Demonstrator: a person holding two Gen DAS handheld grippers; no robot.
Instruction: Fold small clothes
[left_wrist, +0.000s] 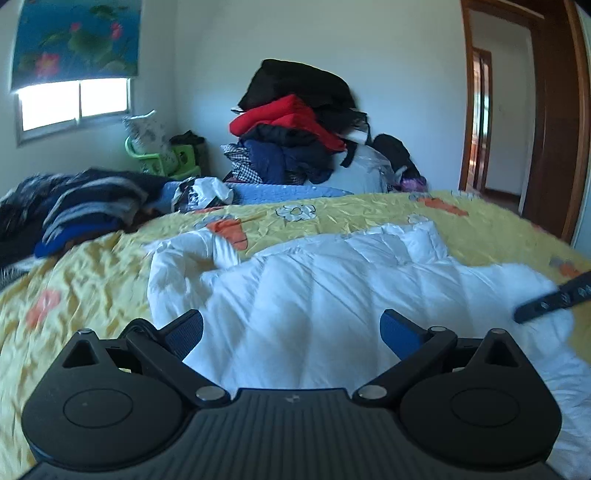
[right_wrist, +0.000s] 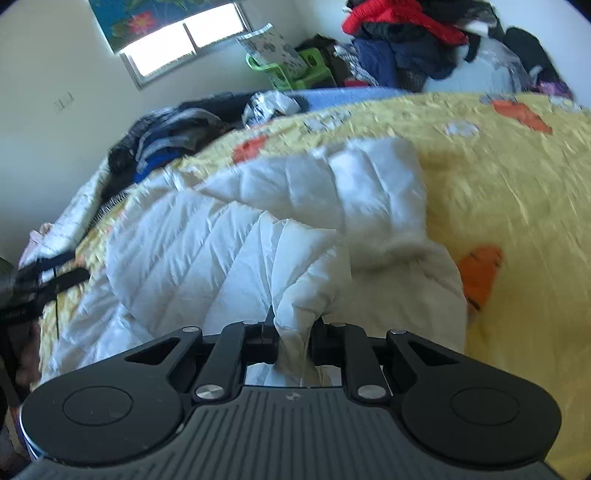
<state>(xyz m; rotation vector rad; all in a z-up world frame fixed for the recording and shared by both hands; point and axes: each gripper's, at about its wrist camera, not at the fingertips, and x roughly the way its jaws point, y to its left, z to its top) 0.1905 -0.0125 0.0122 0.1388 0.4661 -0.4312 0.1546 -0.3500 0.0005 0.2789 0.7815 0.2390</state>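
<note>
two black two-finger tongs are over the bed, and between them lies one white quilted puffy jacket (left_wrist: 332, 273), spread across a yellow crinkled bedspread with orange and white flowers (left_wrist: 92, 266). the left gripper (left_wrist: 291, 332) hangs just above the near part of the jacket with its blue-padded fingers (left_wrist: 399, 332) spread wide apart, nothing between them; the white fabric fills the gap beneath. the right gripper (right_wrist: 293, 332) is clenched on a bunched fold of the same jacket (right_wrist: 258, 229), the cloth pinched between its black fingers (right_wrist: 267, 334) and drawn up into pleats that fan away from the grip (the rest of the garment sprawls toward the left and far side of that view). a dark bar of the right tool shows at the right edge of the left view, over the jacket. a heap of red, black and navy clothes (left_wrist: 295, 122) sits piled against the far wall, and folded dark striped garments (left_wrist: 81, 206) lie at the bed's left edge.
</note>
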